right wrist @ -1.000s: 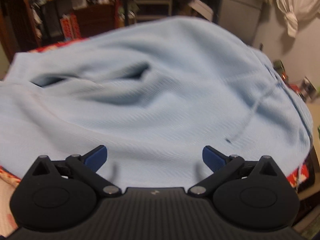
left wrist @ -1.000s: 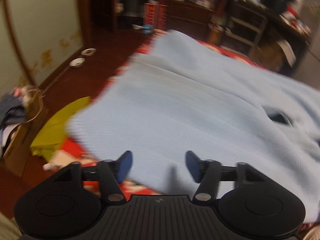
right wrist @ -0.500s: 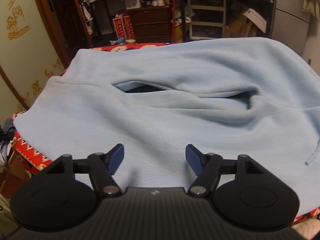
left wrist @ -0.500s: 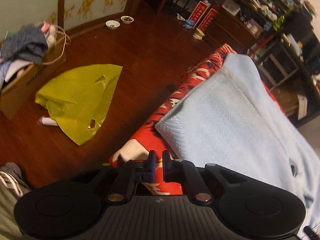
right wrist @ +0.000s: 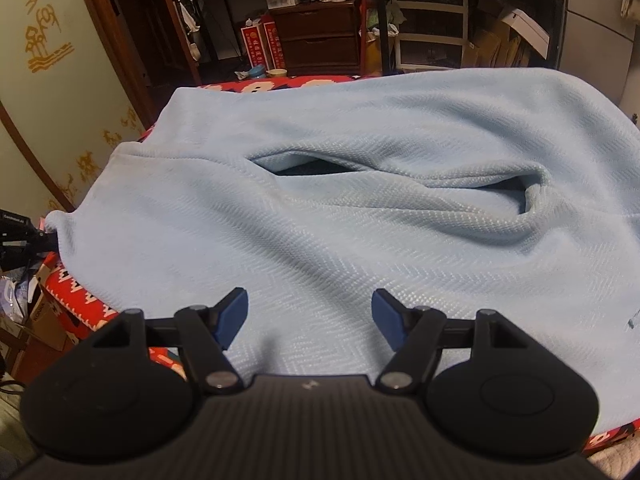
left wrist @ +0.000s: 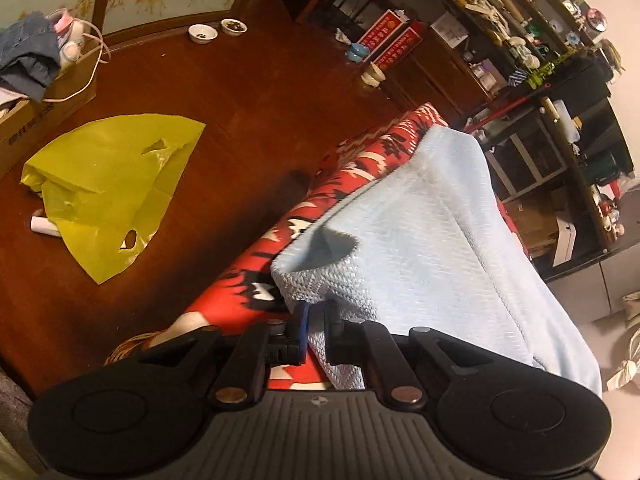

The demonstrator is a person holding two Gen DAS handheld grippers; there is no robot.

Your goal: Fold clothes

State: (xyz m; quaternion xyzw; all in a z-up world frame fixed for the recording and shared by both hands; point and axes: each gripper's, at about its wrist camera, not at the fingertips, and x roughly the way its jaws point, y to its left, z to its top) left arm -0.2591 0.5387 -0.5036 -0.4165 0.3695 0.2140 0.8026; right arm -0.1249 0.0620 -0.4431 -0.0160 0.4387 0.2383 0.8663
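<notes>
A light blue knit garment [right wrist: 320, 240] lies spread over a red patterned cover [right wrist: 76, 300], with a long rumpled fold across its middle. In the left wrist view the garment's near corner [left wrist: 316, 276] is curled up off the cover. My left gripper [left wrist: 316, 318] is shut on that corner, with blue fabric pinched between its pads. My right gripper [right wrist: 308, 314] hovers low over the garment's near edge. It is open, and only flat fabric lies below the gap between its fingers.
A yellow plastic bag [left wrist: 108, 184] lies on the dark wooden floor left of the cover. A cardboard box of clothes [left wrist: 28, 80] and two small bowls [left wrist: 204, 33] stand by the wall. Cluttered shelves [left wrist: 520, 60] and drawers [right wrist: 320, 40] line the far side.
My left gripper swung to the garment's left corner, shut, and now pinches the raised corner. My right gripper shifted left over the garment and narrowed its jaws, then kept still.
</notes>
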